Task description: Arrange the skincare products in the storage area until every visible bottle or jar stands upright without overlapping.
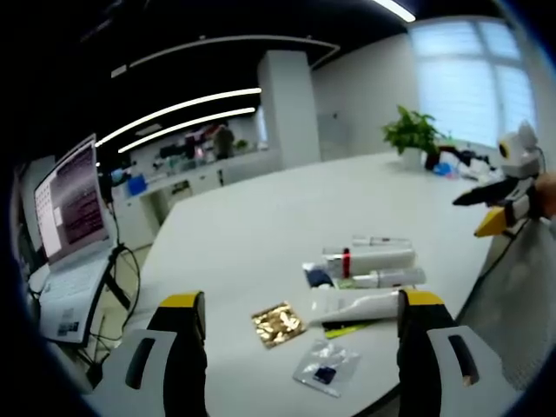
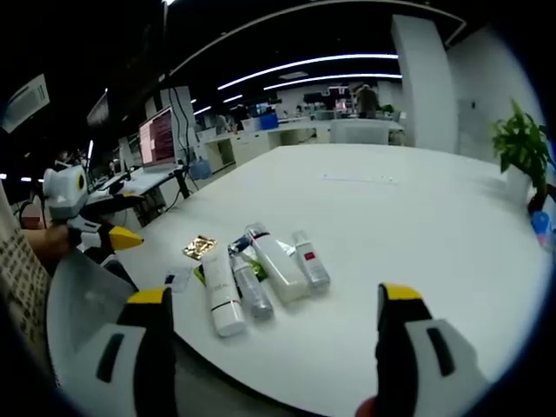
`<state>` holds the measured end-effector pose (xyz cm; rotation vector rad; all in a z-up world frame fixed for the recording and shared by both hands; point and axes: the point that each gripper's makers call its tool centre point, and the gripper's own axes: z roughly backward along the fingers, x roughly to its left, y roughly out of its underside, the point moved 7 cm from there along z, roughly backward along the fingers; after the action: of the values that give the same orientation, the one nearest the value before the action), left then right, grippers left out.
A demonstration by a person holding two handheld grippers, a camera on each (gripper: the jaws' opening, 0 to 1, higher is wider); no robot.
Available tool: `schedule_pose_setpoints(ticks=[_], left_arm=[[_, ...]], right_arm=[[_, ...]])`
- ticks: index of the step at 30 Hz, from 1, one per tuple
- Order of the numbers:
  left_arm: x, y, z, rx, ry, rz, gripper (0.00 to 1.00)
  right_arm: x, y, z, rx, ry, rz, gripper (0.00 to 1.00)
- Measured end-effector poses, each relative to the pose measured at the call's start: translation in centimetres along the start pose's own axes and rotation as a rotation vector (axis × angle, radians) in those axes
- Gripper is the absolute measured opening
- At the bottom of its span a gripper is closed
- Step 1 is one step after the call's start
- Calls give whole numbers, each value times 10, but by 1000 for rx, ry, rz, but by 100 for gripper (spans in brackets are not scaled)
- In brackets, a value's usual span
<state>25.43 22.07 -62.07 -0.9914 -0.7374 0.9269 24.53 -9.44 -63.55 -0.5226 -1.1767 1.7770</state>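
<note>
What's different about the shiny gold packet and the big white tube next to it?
The gold packet is small, flat, squarish and shiny; the white tube is long, rounded and plain white. The gold packet lies apart from the others, while the white tube lies alongside the bottles. Both lie flat on the white table, and neither gripper touches them.

A white counter (image 1: 261, 226) carries a gold foil sachet (image 1: 277, 324), and just beside the sachet lies a clear plastic pouch (image 1: 325, 365). Far across the counter from the sachet stands a potted green plant (image 1: 411, 135). Off the counter's edge, well apart from the sachet, an open laptop (image 1: 65, 208) shows a lit screen.
</note>
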Motion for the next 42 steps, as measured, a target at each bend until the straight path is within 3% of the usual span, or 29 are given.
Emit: schedule_pose_setpoints(ticks=[28,34,42], left_arm=[[-2,-1,1,-2,8,-11,89],[-1,-1,1,-4,8,-3,88],[-2,-1,0,0,22,-7,88]], right_arm=[[2,1,-1,17,0,13,98],[1,-1,1,7,4,-21,96],[9,-2,-1,39,-30,23,93]])
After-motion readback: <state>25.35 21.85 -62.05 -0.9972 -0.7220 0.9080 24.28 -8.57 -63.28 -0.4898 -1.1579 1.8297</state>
